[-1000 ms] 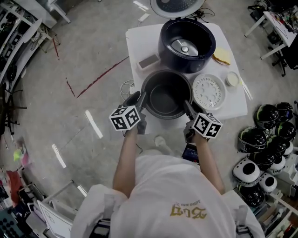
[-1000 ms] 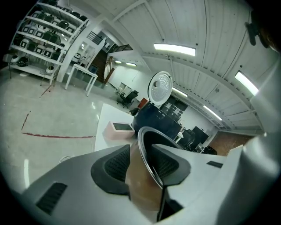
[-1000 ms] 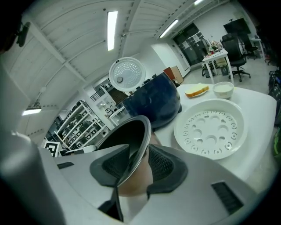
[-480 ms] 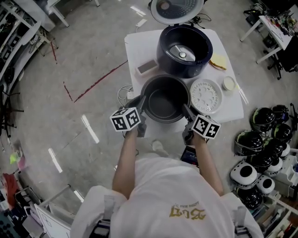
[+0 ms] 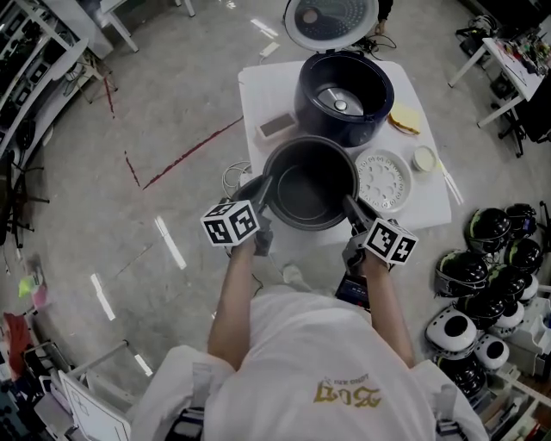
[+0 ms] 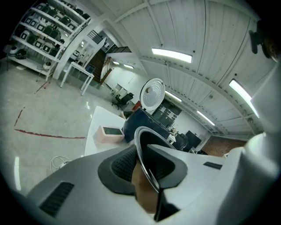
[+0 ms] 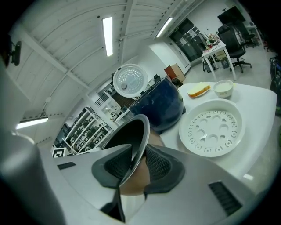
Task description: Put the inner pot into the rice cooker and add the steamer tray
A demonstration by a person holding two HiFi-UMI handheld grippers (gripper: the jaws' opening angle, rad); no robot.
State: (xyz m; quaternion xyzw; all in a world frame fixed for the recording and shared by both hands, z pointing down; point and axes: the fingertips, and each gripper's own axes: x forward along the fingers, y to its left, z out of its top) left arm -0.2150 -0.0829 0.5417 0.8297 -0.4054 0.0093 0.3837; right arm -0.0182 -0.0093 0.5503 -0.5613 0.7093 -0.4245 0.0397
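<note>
Two steps remain: the inner pot (image 5: pixel 310 185) and steamer tray (image 5: pixel 384 181) are both outside the rice cooker (image 5: pixel 344 95).
Your left hand-held gripper (image 5: pixel 261 188) and right hand-held gripper (image 5: pixel 349 205) have just been closing and now pinch opposite sides of the pot's rim, mid-frame at the tabletop's (image 5: pixel 254 93) lower edge. Just above, the cooker stands open with its lid (image 5: pixel 331 19) up. Room looks tight at right, where the tray lies close.

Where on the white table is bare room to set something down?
Bare: the table's far left corner, between rice cooker and small box, and the near right corner below the steamer tray. Crowded: the right side, with yellow item, small cup and tray.
</note>
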